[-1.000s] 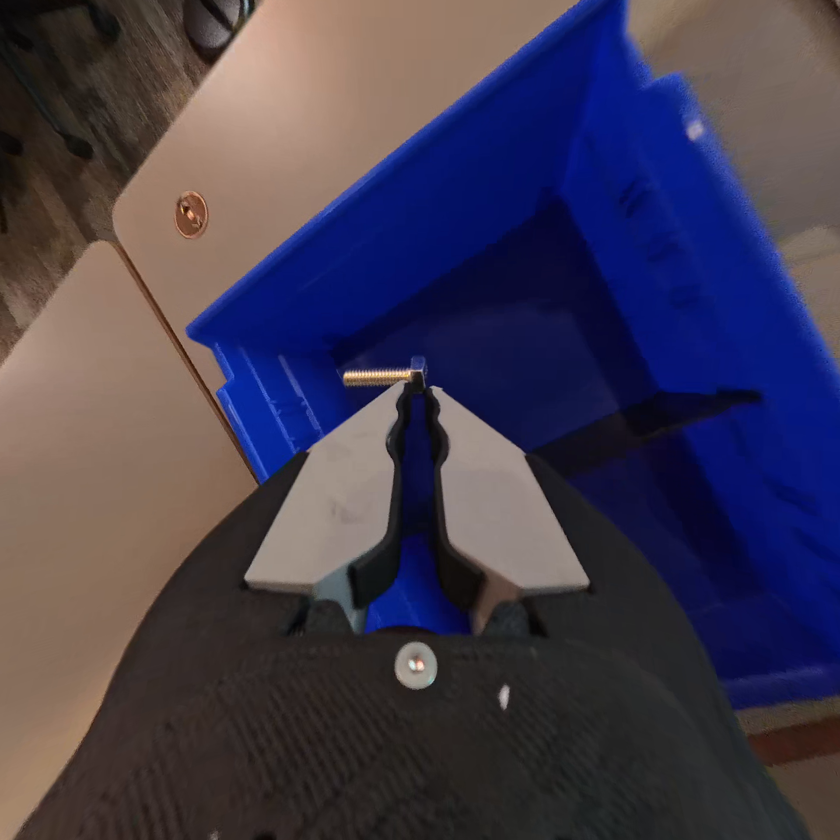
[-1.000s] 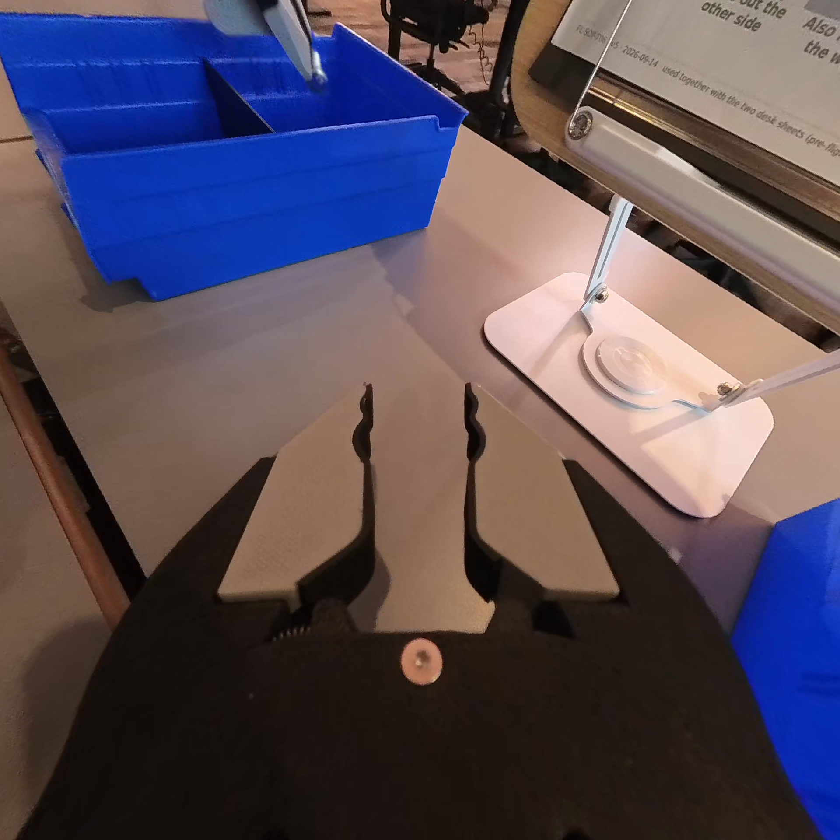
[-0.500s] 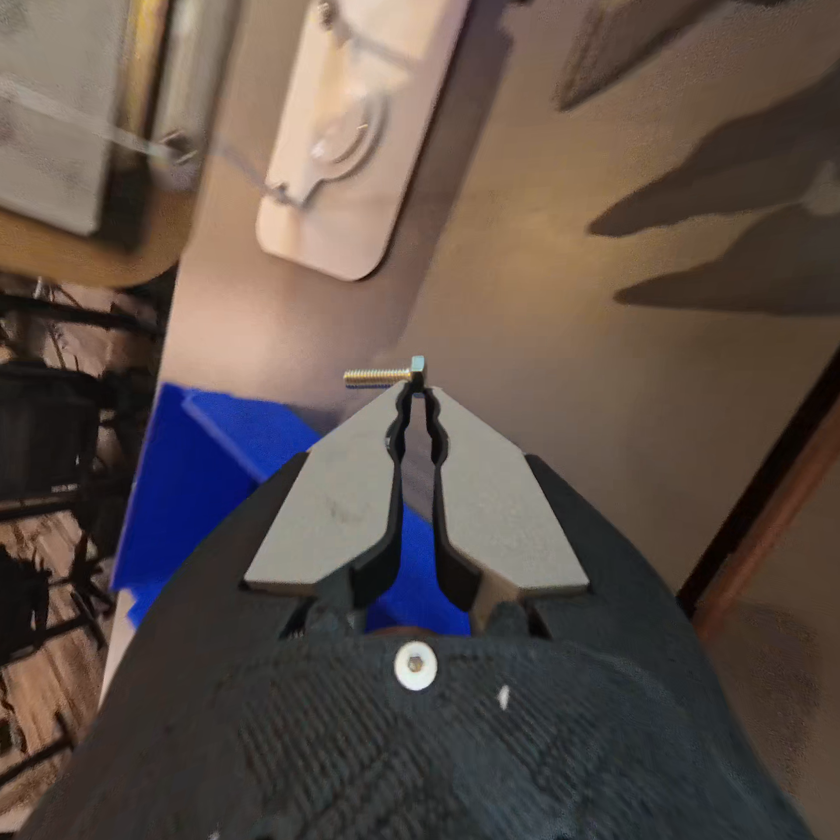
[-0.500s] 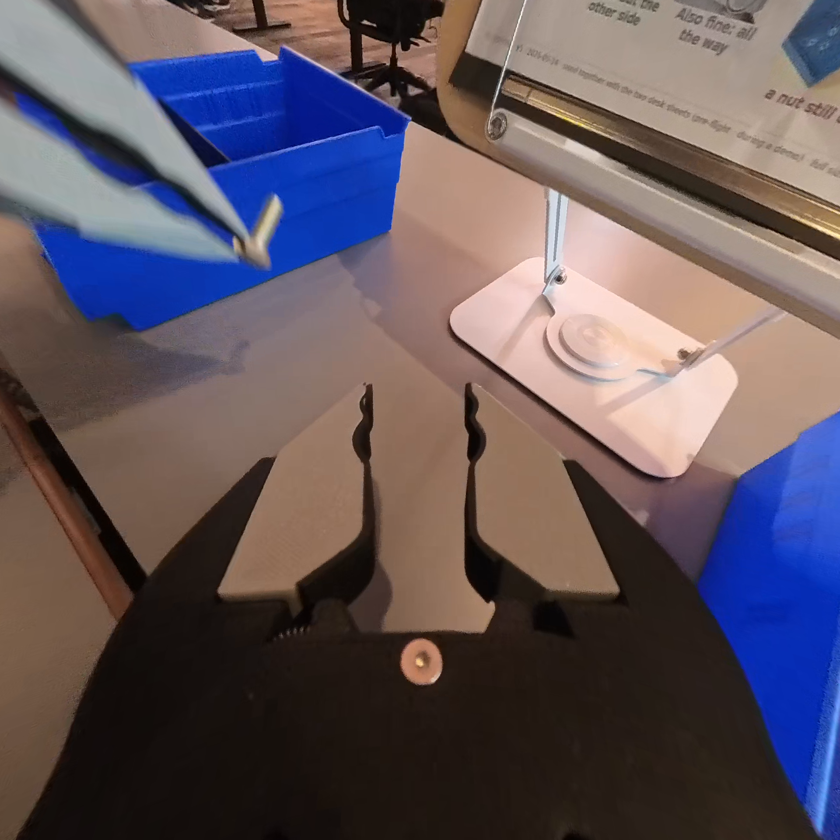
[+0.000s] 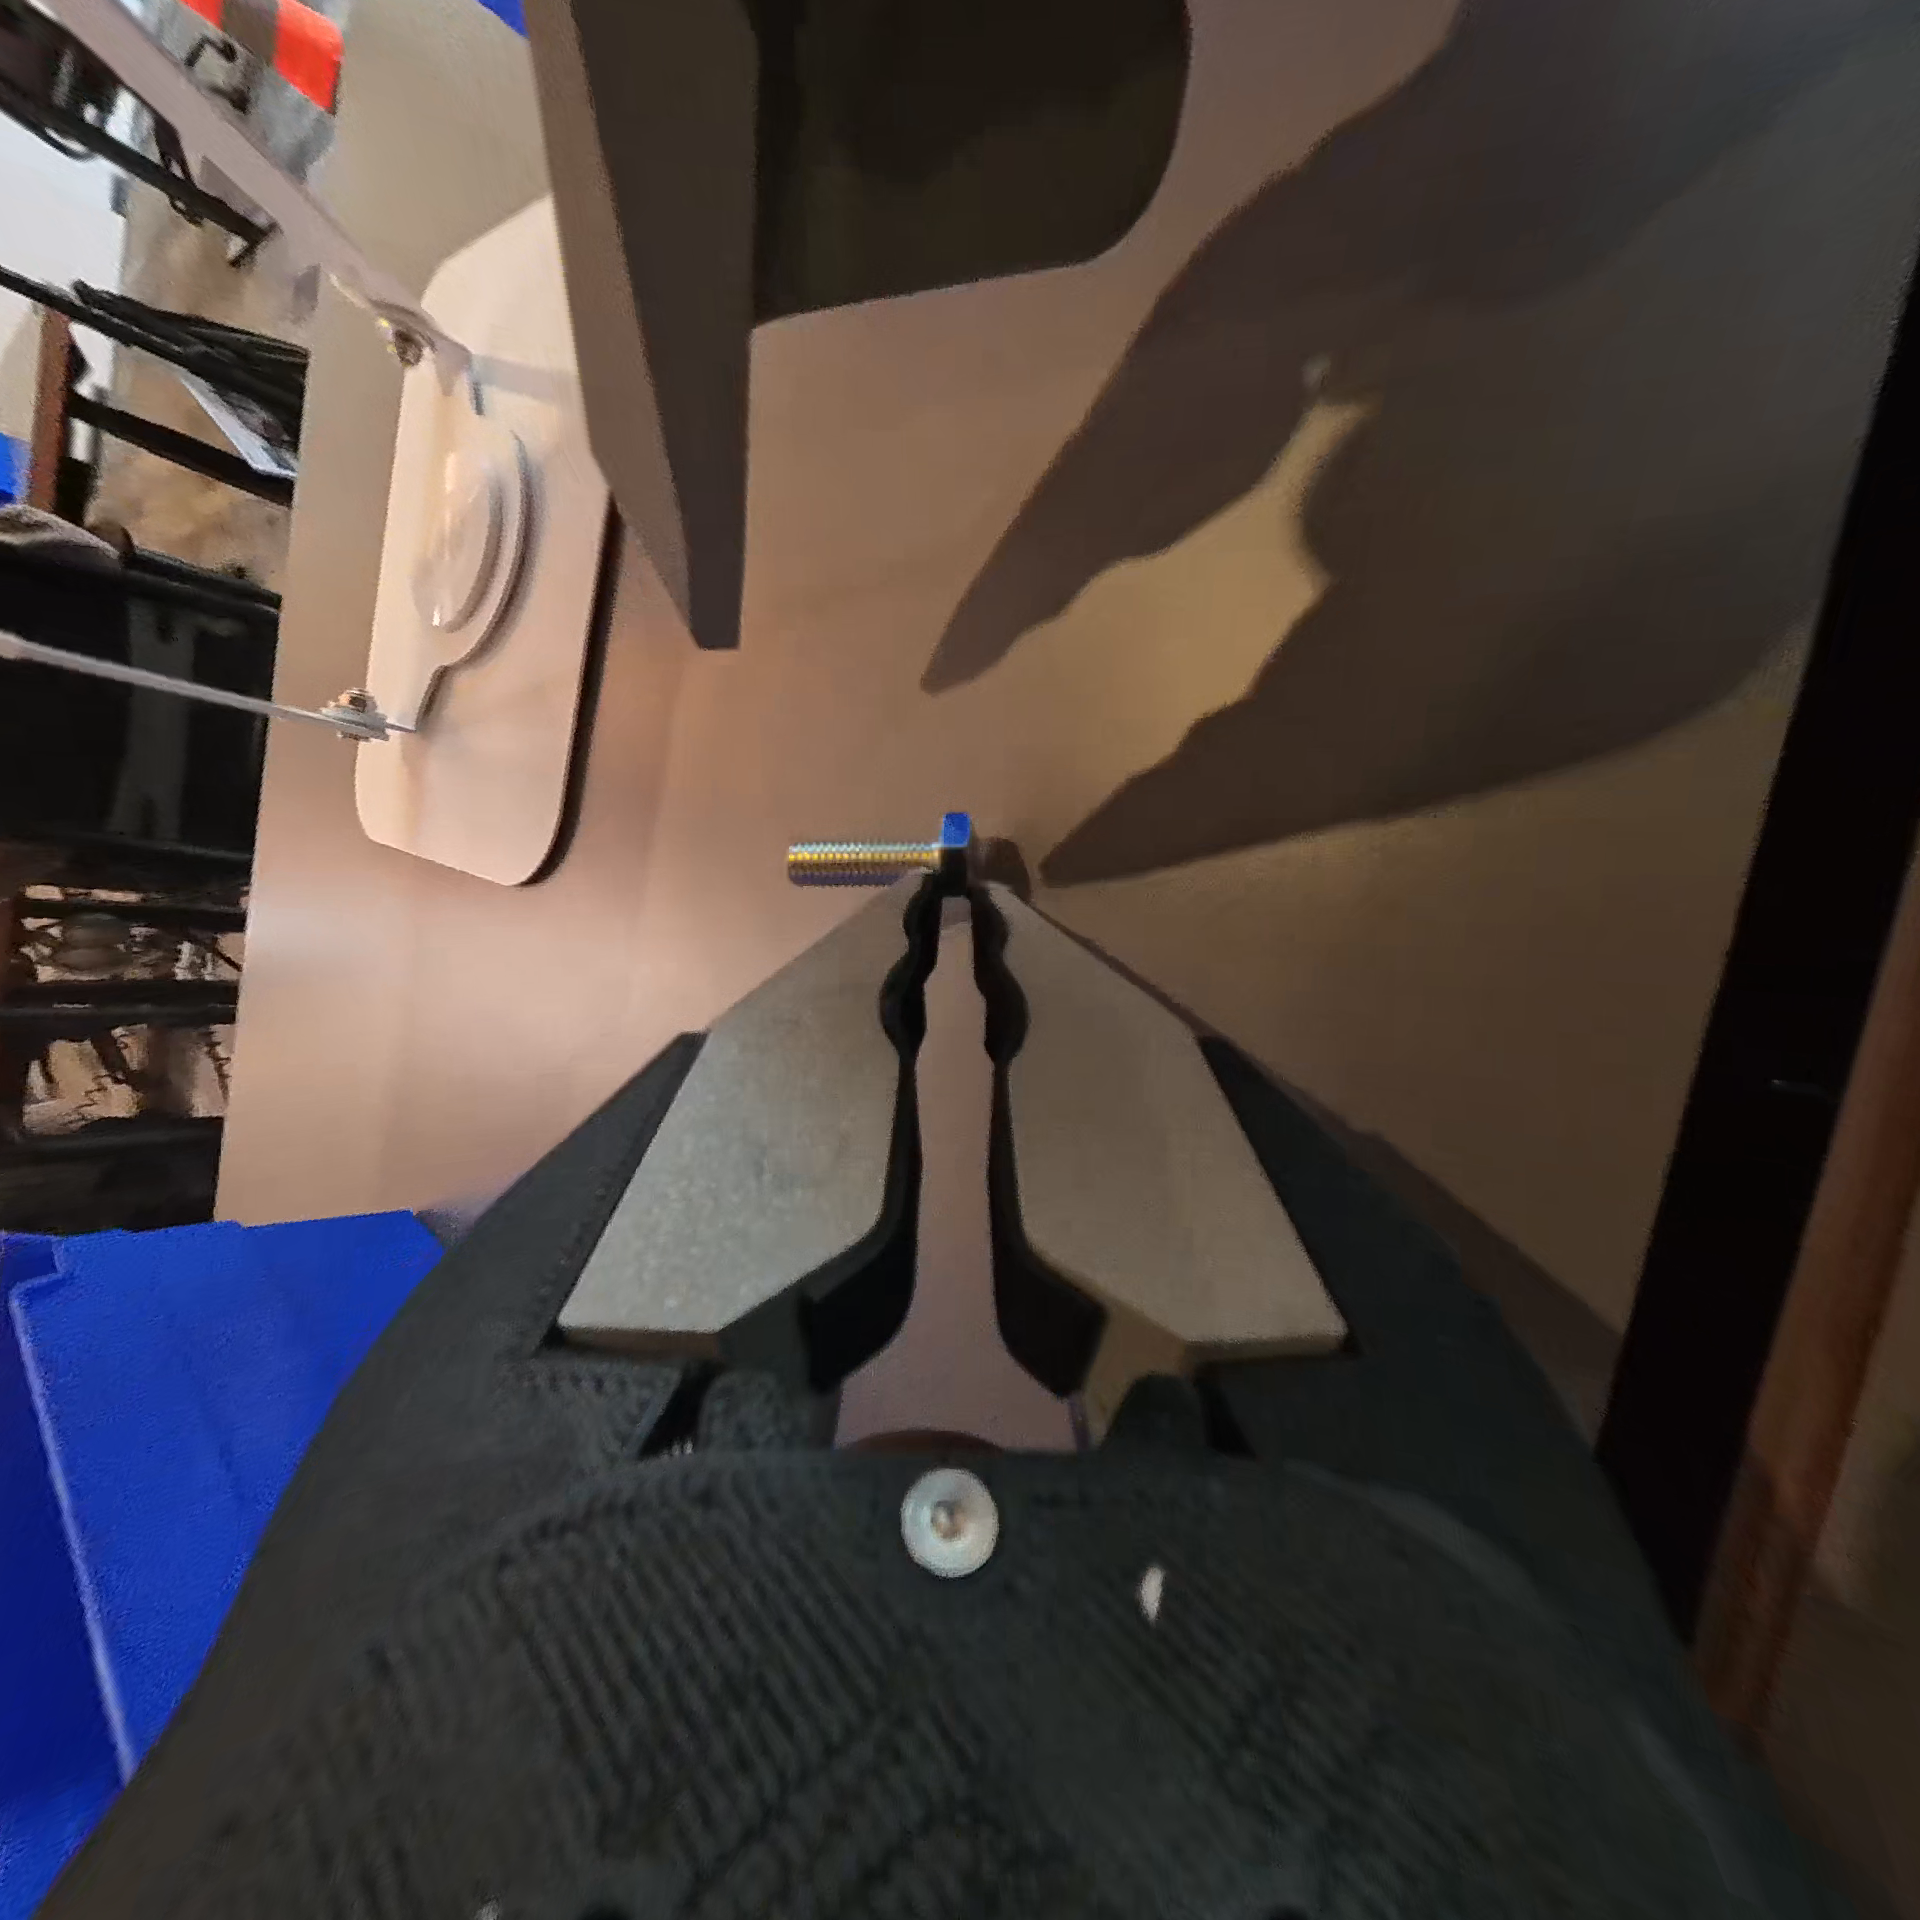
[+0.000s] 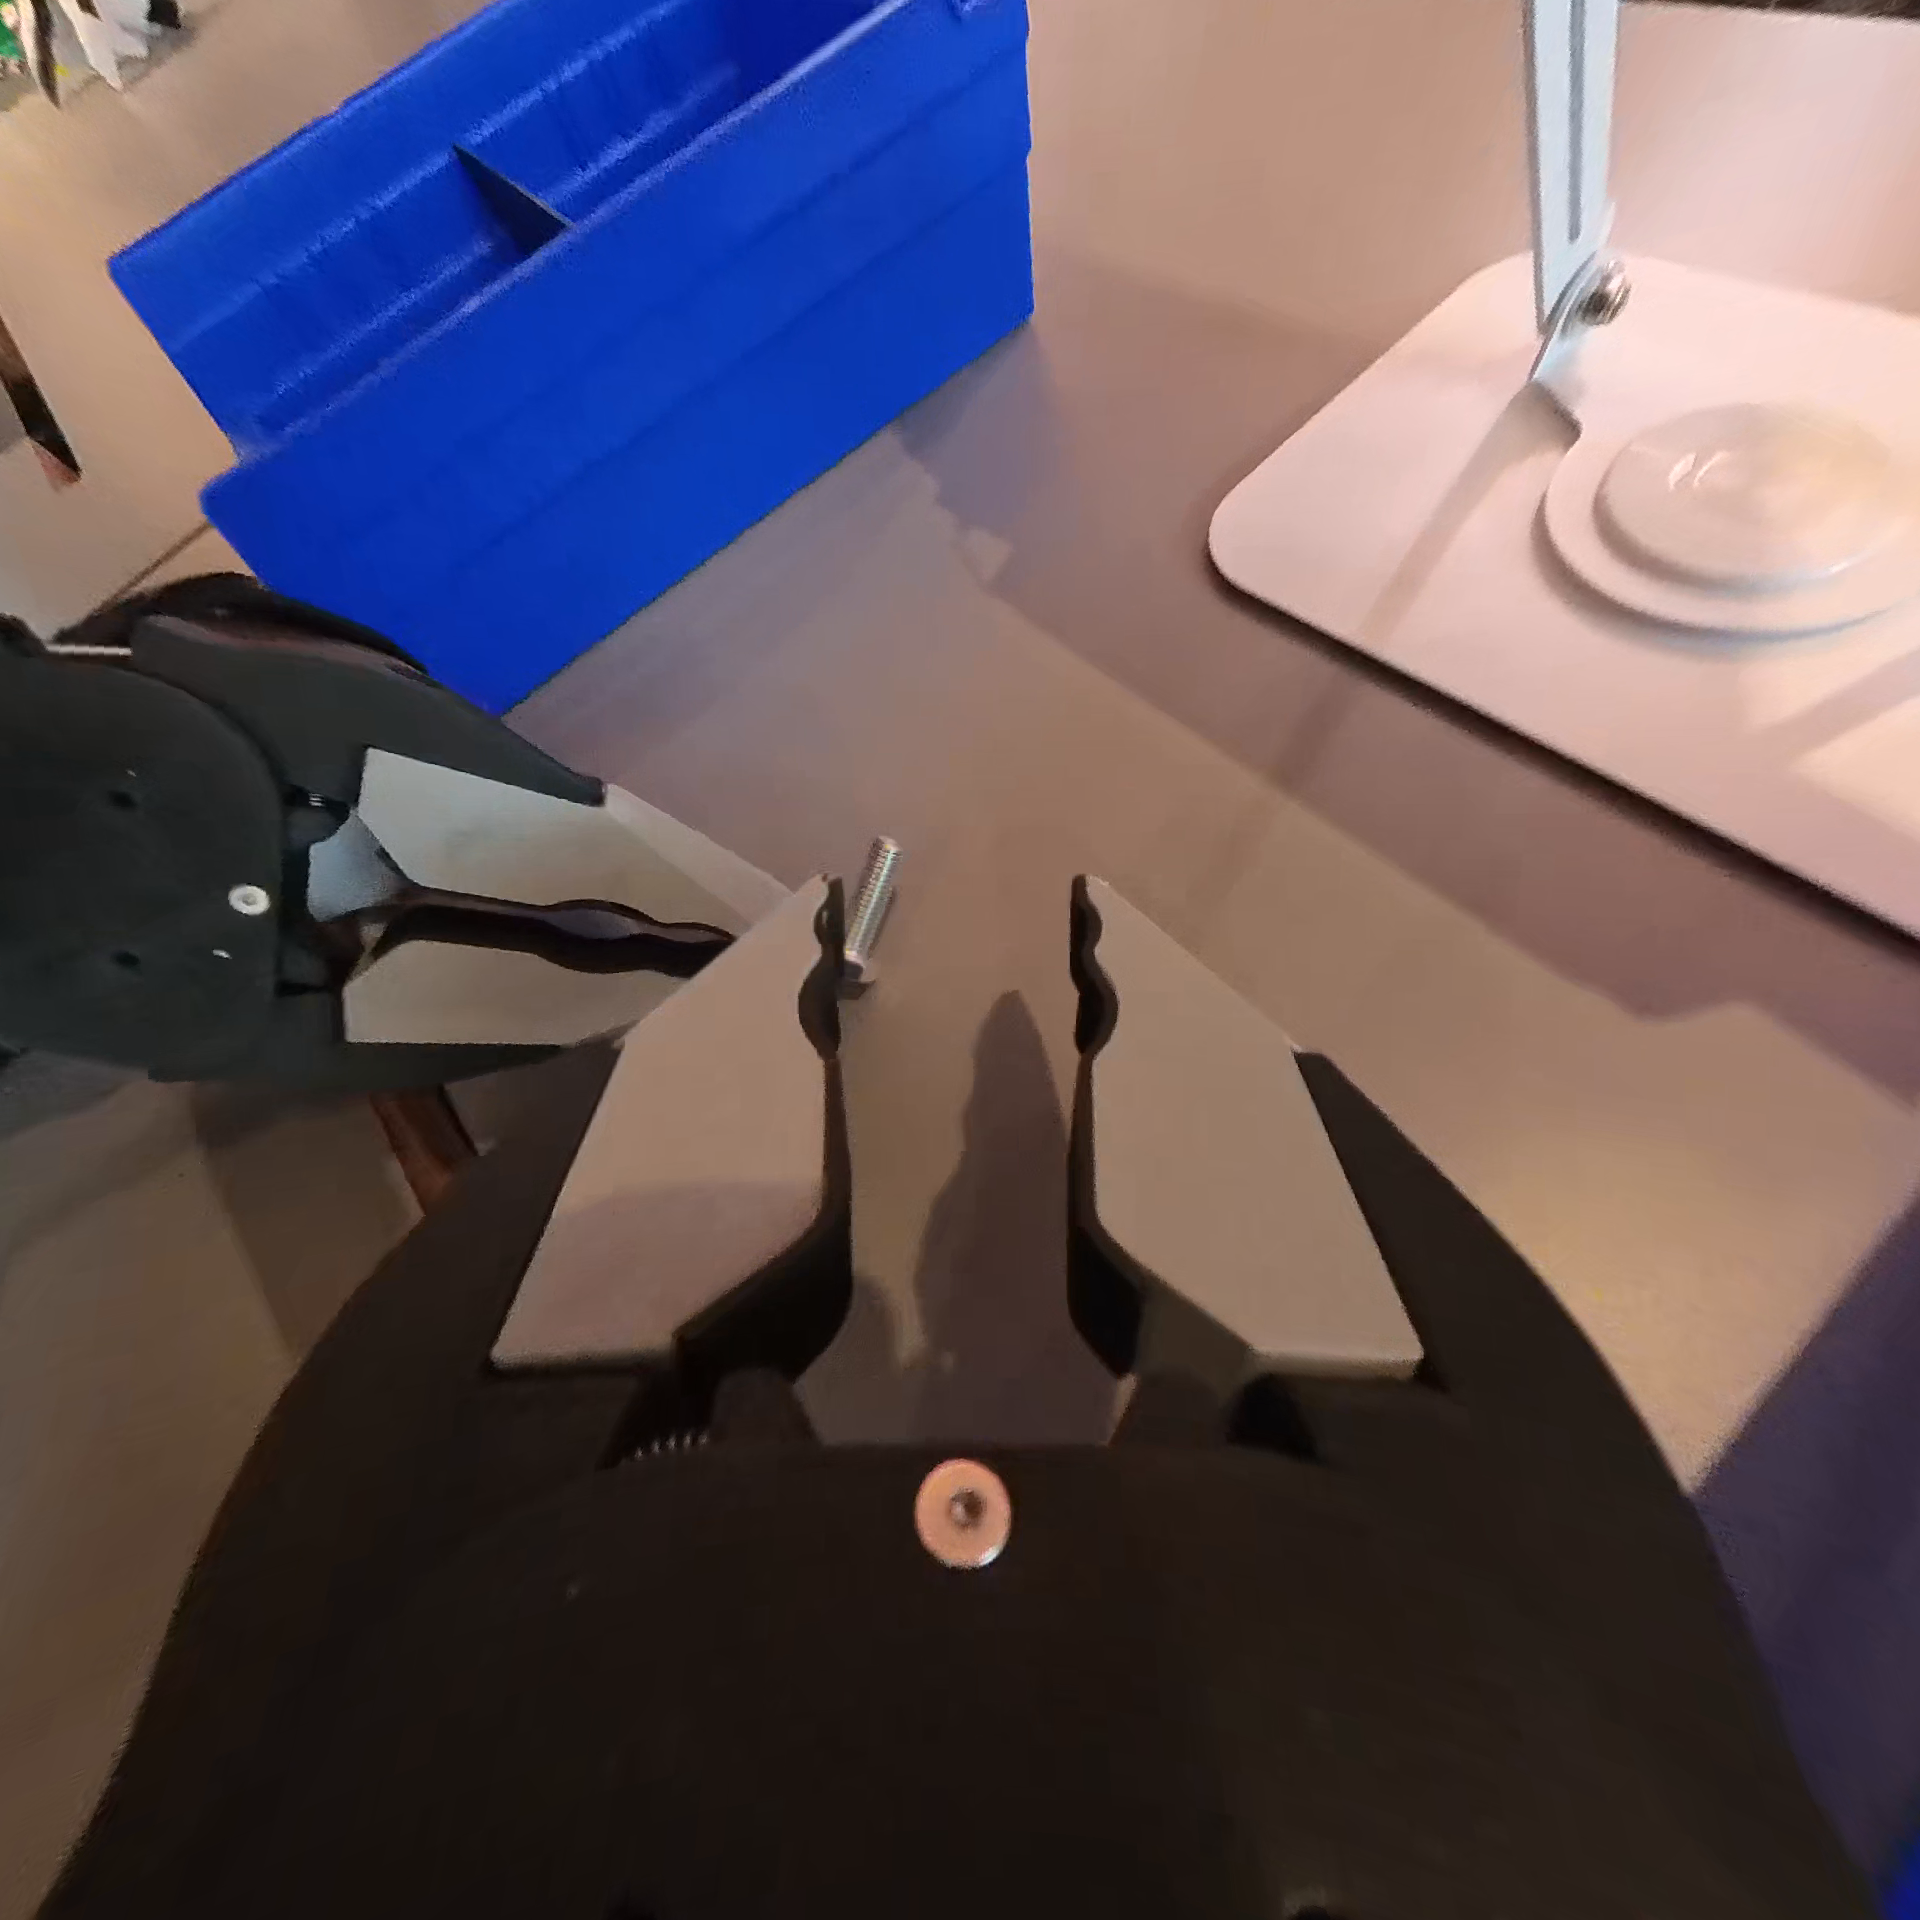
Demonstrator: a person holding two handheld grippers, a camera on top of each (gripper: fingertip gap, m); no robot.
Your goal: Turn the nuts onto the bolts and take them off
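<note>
Left gripper (image 5: 954, 883) clamped on head of 1 bolt (image 5: 868, 860), held low over table (image 5: 1351, 1039), shank sticking out sideways. Right gripper (image 6: 951, 909) spread wide, empty, just right of bolt. Thin pinch on head only: likely to twist or drop if bumped.

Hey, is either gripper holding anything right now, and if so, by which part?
The left gripper pinches a bolt by its head, threaded shank sticking out sideways. The right gripper is open and empty.
</note>
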